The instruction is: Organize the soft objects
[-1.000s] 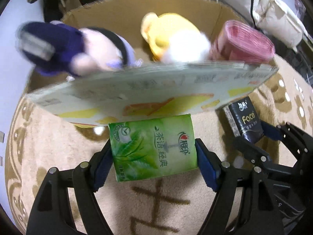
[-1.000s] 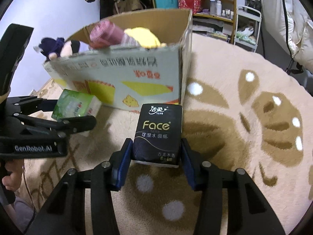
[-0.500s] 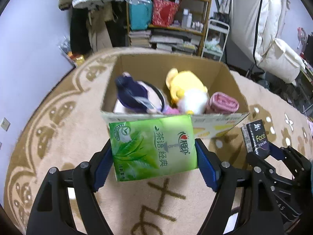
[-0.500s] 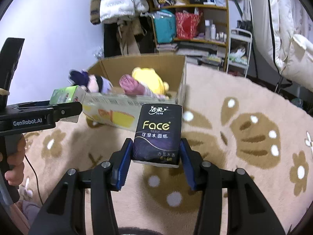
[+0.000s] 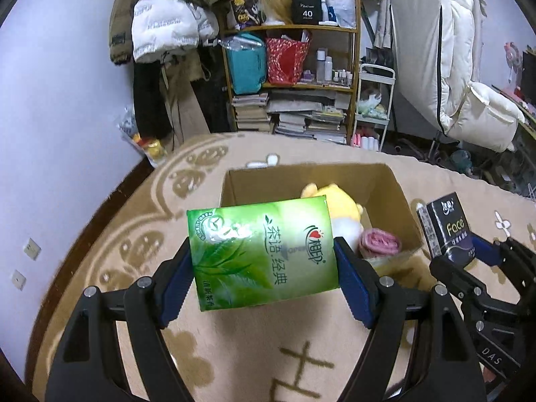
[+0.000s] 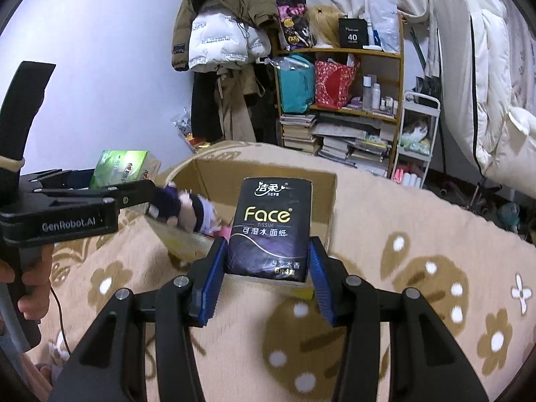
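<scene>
My left gripper point(image 5: 264, 261) is shut on a green tissue pack point(image 5: 263, 251), held in the air above the near side of an open cardboard box point(image 5: 395, 194). My right gripper point(image 6: 266, 258) is shut on a black Face tissue pack point(image 6: 271, 231), held above the box's near right edge point(image 6: 330, 201); that pack also shows in the left wrist view point(image 5: 447, 227). Inside the box lie a yellow plush point(image 5: 341, 207), a pink roll point(image 5: 380, 243) and a purple doll point(image 6: 182, 207). The green pack also shows in the right wrist view point(image 6: 120, 165).
The box stands on a beige patterned carpet point(image 5: 157, 221). Behind it are a cluttered bookshelf point(image 5: 301, 100), hanging coats point(image 5: 167, 33) and a white trolley point(image 5: 375, 100). White bedding point(image 5: 469, 83) lies at the right. A purple wall point(image 5: 50, 134) runs along the left.
Both grippers have risen with their tissue packs, from carpet level beside the box to high above it. The box now looks smaller and lies below the packs.
</scene>
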The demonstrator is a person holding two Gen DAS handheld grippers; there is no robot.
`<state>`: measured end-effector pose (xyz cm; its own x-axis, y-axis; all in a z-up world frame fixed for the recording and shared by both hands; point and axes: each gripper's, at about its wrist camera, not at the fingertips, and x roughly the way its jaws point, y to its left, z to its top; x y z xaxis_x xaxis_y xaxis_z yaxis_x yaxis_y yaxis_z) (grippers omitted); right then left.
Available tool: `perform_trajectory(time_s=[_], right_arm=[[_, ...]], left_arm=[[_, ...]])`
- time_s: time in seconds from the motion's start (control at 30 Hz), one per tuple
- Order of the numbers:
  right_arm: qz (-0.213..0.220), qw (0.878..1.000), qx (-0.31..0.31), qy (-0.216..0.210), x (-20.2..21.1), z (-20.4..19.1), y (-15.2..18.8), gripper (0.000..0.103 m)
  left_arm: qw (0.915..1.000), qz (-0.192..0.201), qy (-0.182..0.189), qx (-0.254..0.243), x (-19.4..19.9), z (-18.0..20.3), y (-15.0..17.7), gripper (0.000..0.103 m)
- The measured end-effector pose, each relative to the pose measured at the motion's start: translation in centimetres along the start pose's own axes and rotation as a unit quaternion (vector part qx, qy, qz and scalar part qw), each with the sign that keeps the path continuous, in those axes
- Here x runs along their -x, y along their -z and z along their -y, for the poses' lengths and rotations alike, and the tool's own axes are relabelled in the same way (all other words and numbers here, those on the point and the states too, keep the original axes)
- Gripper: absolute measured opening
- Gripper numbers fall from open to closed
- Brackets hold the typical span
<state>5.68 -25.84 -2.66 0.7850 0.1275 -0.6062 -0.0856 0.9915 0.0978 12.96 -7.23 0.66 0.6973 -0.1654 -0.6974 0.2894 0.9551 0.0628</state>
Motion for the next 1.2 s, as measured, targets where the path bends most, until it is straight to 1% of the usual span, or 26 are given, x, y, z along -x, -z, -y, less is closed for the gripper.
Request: perform_trajectory(time_s=[0.23, 0.4, 0.57, 0.67, 0.77, 0.83, 0.87, 0.9, 0.93, 0.97, 1.0, 1.03, 1.07, 1.1, 1.17, 1.2], right_arm=[[0.010, 1.000, 0.001, -0.009, -2.5, 0.5, -3.3, 0.051], [-0.001, 1.000, 0.004, -0.011, -4.8, 0.9, -4.4, 0.051], [-0.022, 1.000, -0.009, -0.014, -6.9, 2.2, -4.2, 0.051], [-0.028, 0.999, -0.026, -0.012, -7.8, 3.0, -3.4, 0.051], [-0.034, 0.999, -0.037, -0.017, -8.3, 3.6, -2.9, 0.051], [-0.036, 0.999, -0.032, -0.017, -8.3, 3.8, -2.9, 0.055], [-0.036, 0.999, -0.030, -0.020, -8.1, 3.8, -2.9, 0.060], [-0.035, 0.999, -0.030, -0.023, -8.0, 3.8, -2.9, 0.066], [-0.035, 0.999, -0.031, -0.023, -7.8, 3.8, -2.9, 0.068], [-0.034, 0.999, -0.032, -0.021, -7.5, 3.8, -2.9, 0.072], [-0.034, 0.999, -0.033, -0.019, -7.5, 3.8, -2.9, 0.079], [-0.034, 0.999, -0.034, -0.018, -7.2, 3.7, -2.9, 0.083], [-0.033, 0.999, -0.036, -0.019, -6.9, 3.7, -3.0, 0.090], [-0.030, 0.999, -0.039, -0.020, -6.4, 3.7, -3.0, 0.092], [-0.027, 0.999, -0.040, -0.019, -5.7, 3.6, -3.0, 0.094], [-0.027, 0.999, -0.039, -0.015, -5.2, 3.5, -3.0, 0.099]], left_arm=[[0.9998, 0.011, -0.011, -0.015, -1.2, 0.3, -2.5, 0.078], [0.9996, 0.011, -0.012, -0.021, -2.9, 0.7, -4.2, 0.078], [0.9995, 0.016, -0.008, -0.027, -4.3, 1.0, -5.6, 0.078], [0.9997, 0.011, -0.001, -0.024, -5.2, 1.0, -6.3, 0.078], [0.9997, 0.007, 0.014, -0.019, -5.8, 1.0, -6.5, 0.079], [0.9997, 0.005, 0.019, -0.018, -6.0, 0.9, -6.4, 0.085], [0.9996, 0.004, 0.021, -0.017, -6.1, 0.9, -6.2, 0.091], [0.9996, 0.003, 0.023, -0.016, -6.1, 0.8, -6.1, 0.092], [0.9996, 0.003, 0.022, -0.016, -6.0, 0.8, -5.9, 0.092], [0.9996, 0.004, 0.021, -0.015, -6.0, 0.7, -5.7, 0.093], [0.9997, 0.008, 0.021, -0.014, -5.8, 0.6, -5.6, 0.094], [0.9997, 0.011, 0.019, -0.011, -5.6, 0.4, -5.4, 0.095], [0.9997, 0.013, 0.020, -0.007, -5.4, 0.2, -5.2, 0.095], [0.9997, 0.012, 0.021, -0.001, -5.2, 0.0, -5.1, 0.095], [0.9996, 0.009, 0.026, 0.012, -4.8, -0.6, -4.8, 0.095], [0.9994, 0.008, 0.029, 0.017, -4.6, -0.9, -4.7, 0.095]])
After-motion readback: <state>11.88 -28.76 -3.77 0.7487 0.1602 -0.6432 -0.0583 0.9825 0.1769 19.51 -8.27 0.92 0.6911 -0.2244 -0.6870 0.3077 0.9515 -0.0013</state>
